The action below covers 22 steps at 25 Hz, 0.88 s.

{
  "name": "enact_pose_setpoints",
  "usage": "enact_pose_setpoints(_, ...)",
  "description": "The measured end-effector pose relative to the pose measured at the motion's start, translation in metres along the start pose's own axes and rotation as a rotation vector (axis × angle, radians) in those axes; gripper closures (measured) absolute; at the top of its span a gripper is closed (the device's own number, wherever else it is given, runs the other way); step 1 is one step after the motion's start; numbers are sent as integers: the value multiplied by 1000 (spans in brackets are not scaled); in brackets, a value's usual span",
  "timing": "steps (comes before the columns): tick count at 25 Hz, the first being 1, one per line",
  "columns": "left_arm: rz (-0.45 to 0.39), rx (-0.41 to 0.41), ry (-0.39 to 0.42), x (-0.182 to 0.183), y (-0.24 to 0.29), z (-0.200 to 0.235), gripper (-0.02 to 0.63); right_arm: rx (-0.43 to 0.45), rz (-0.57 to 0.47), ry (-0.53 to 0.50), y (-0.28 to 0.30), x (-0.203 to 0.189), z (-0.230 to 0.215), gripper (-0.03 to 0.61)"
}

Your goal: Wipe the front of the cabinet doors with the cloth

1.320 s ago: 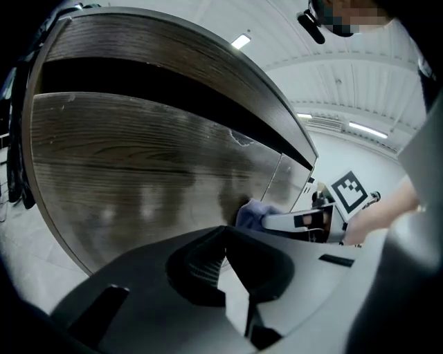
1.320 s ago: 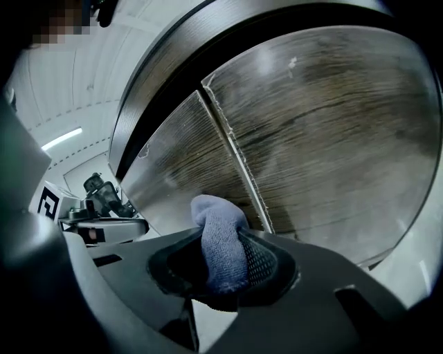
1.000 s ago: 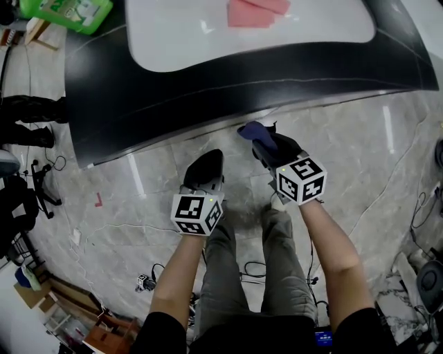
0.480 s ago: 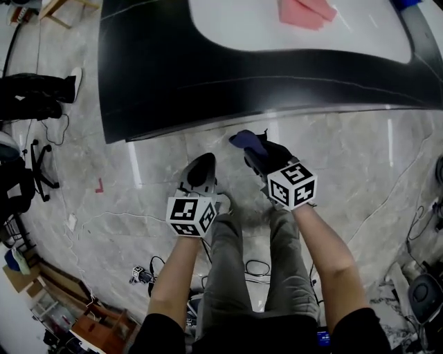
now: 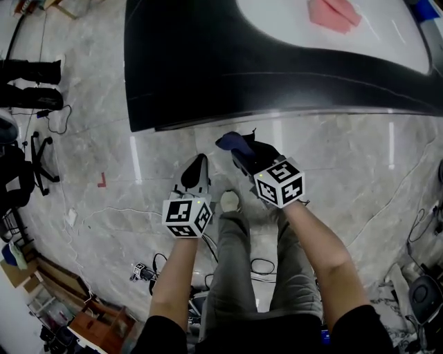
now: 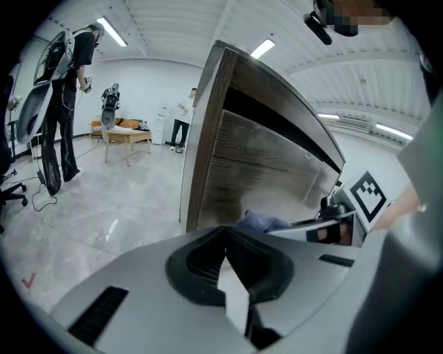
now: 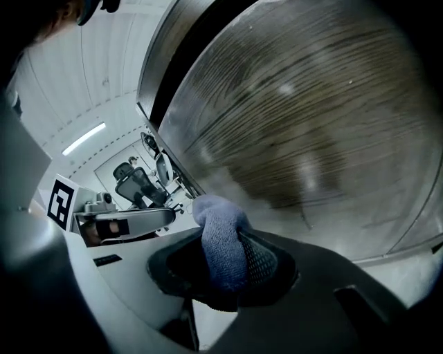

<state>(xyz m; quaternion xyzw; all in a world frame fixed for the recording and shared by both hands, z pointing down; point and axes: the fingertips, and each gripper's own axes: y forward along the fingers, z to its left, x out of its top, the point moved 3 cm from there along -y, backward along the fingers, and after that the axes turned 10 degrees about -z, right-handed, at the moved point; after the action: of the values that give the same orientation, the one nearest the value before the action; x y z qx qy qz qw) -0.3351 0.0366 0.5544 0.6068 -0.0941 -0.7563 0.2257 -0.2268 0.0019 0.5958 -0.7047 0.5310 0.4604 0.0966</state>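
A blue cloth (image 5: 233, 144) (image 7: 223, 238) is bunched in my right gripper (image 5: 243, 151) (image 7: 228, 256), whose jaws are shut on it. The cloth's tip sits a short way from the dark wood-grain cabinet front (image 7: 304, 131) (image 5: 208, 90). My left gripper (image 5: 196, 171) (image 6: 223, 266) is beside it on the left, jaws shut with nothing between them, pointing at the cabinet's left corner (image 6: 201, 159). In the left gripper view the cloth (image 6: 261, 221) and the right gripper's marker cube (image 6: 367, 196) show to the right.
The cabinet has a white top (image 5: 291, 28) with a pink sheet (image 5: 332, 14) on it. Grey marble floor (image 5: 104, 152) lies all around. Cables (image 5: 256, 266) and clutter (image 5: 62, 304) lie at the lower left. People stand far off by a table (image 6: 126, 138).
Both grippers have drifted left along the cabinet toward its left corner, the right one still carrying the cloth. The head view has shifted with them.
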Motion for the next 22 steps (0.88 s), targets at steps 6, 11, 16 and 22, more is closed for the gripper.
enact_pose_setpoints(6,9,5,-1,-12,0,21,620,-15,-5,30,26,-9,8,459)
enact_pose_setpoints(11,37,21,-3,-23,-1,36,620,-16,10,-13,50,-11,13,459)
enact_pose_setpoints(16,28,46,-37,-23,8,33,620,-15,26,-68,60,-9,10,459)
enact_pose_setpoints(22,25,3,-11,-18,22,12,620,-53,5,-77,38,2,-15,459)
